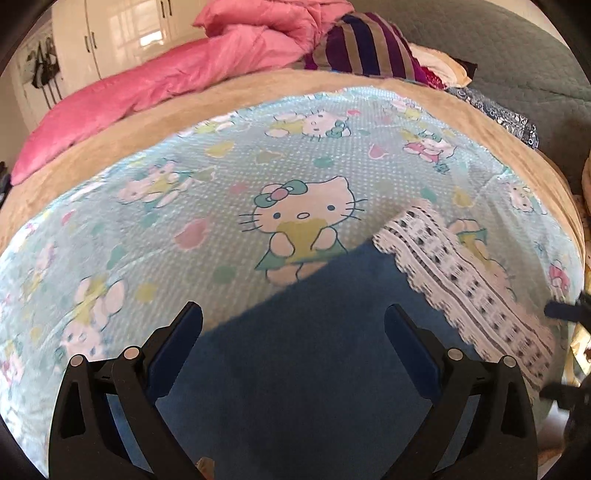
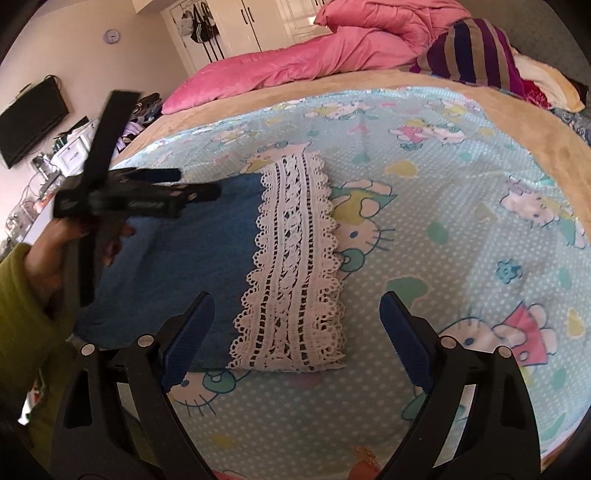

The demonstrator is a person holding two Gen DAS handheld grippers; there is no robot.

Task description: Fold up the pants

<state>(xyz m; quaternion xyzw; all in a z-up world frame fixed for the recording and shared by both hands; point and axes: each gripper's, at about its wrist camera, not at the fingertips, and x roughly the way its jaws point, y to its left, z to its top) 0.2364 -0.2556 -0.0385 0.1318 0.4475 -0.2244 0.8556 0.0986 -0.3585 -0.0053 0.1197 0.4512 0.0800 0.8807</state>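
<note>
On the bed, over a pale blue cartoon-cat blanket [image 2: 424, 258], the blue pants [image 2: 192, 258] lie folded into a compact block, with their white lace hem [image 2: 291, 266] stacked along the right-hand end. The lace band runs away from the right wrist camera, its scalloped edges resting flat on the blanket, and the blue cloth stretches off to the left of it.

From the right wrist view, the right gripper [image 2: 297, 314] hovers above the near end of the lace with its jaws spread wide; nothing is between the pads, and the blue-lined fingers [image 2: 192, 328] stand either side of the hem without touching it. To the left, the left gripper [image 2: 192, 184] appears blurred above the blue cloth, held by a hand [image 2: 55, 254] coming out of an olive-green sleeve [image 2: 22, 314].

The left wrist view shows its own gripper [image 1: 293, 325] likewise wide open and empty (the frame is smeared), hanging over the blue cloth, with the lace off to its right.

Beyond the blanket lies a tan bedcover [image 1: 258, 85], then a crumpled pink duvet [image 2: 314, 55] and a purple striped cloth [image 2: 476, 48] near the head of the bed. White wardrobe doors [image 1: 110, 33] stand behind, and a dark screen [image 2: 29, 118] hangs on the wall at left.
</note>
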